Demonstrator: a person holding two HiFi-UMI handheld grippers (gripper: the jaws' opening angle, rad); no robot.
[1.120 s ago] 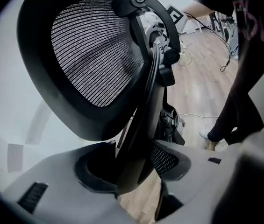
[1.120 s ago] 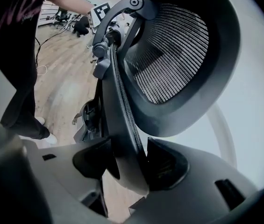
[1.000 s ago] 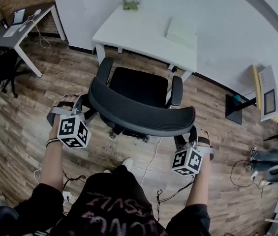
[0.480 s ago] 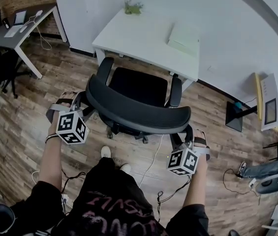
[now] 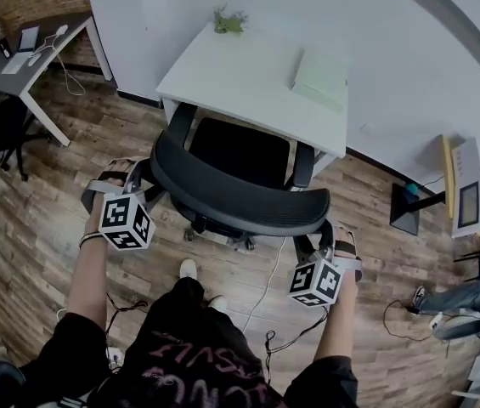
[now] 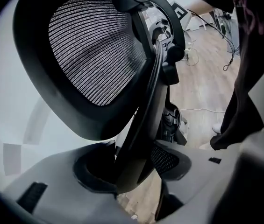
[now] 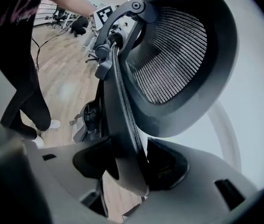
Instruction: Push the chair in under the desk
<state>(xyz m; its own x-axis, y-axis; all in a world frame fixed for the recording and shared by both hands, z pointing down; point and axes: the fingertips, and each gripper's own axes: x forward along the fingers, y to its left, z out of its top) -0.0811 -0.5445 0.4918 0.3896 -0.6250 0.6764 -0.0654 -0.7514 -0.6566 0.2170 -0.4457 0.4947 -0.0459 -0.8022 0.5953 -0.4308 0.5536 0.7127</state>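
A black office chair [image 5: 238, 155] with a mesh backrest [image 5: 231, 195] faces a white desk [image 5: 248, 79]; its seat front and armrests reach just under the desk's near edge. My left gripper [image 5: 140, 179] is shut on the backrest's left rim, seen close up as the chair backrest rim [image 6: 136, 139] pinched between the jaws of the left gripper [image 6: 134, 164]. My right gripper [image 5: 320, 238] is shut on the backrest's right end, where the backrest rim [image 7: 122, 134] sits clamped in the right gripper [image 7: 127, 164].
On the desk lie a pale green book [image 5: 318, 76] and a small plant [image 5: 229, 19]. A white cable [image 5: 267, 274] runs over the wooden floor [image 5: 44, 194] under the chair. Another desk [image 5: 27, 53] stands far left, a black stand [image 5: 409, 202] right.
The chair has rolled toward the desk, its seat front and armrests now at the desk's edge. Both grippers moved forward with the backrest, still clamped. The person has stepped forward.
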